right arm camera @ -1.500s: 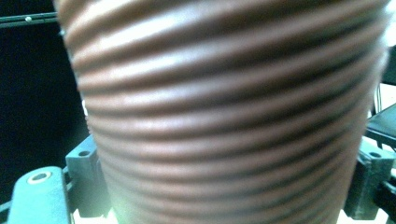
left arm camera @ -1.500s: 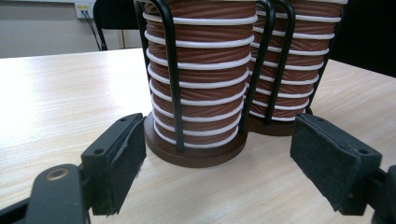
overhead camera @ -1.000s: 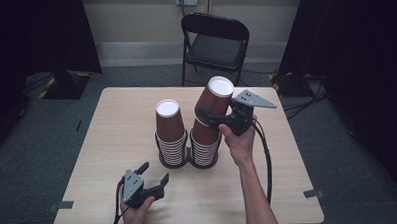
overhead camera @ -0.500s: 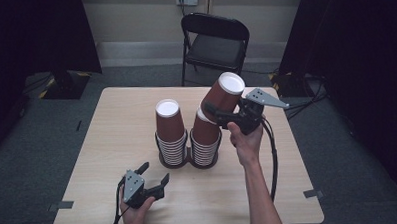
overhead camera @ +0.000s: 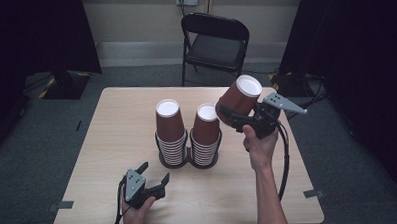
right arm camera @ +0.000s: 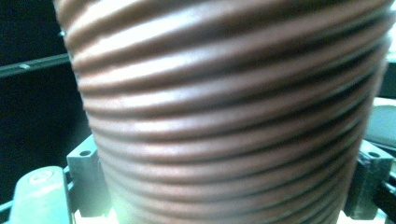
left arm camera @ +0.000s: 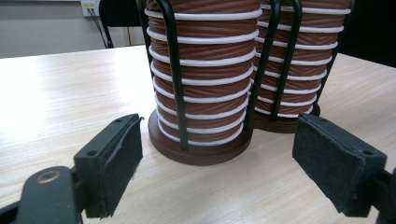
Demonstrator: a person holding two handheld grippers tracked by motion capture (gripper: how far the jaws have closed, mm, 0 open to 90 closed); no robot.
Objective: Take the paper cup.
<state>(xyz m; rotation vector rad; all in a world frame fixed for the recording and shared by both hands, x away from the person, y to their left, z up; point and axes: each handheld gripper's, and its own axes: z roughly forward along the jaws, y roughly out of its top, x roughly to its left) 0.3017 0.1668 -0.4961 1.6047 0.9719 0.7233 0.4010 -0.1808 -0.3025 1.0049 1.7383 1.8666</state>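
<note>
Two stacks of upside-down brown ribbed paper cups, a left stack (overhead camera: 170, 135) and a right stack (overhead camera: 206, 134), stand in a black wire holder (overhead camera: 188, 160) at mid-table. My right gripper (overhead camera: 231, 116) is shut on a single brown cup (overhead camera: 238, 103), held in the air to the right of the stacks and tilted rightward. That cup (right arm camera: 224, 112) sits close between the jaws in the right gripper view. My left gripper (overhead camera: 154, 172) rests open near the front edge, facing the left stack (left arm camera: 201, 70) and the holder's base (left arm camera: 196, 151), with nothing between its pads.
The light wooden table (overhead camera: 112, 125) has bare room left of the stacks and along its front. A black folding chair (overhead camera: 215, 41) stands behind the far edge. Dark curtains hang on both sides.
My right gripper has carried the cup up off the right stack and out to the right, tilting it further. The left gripper has stayed put.
</note>
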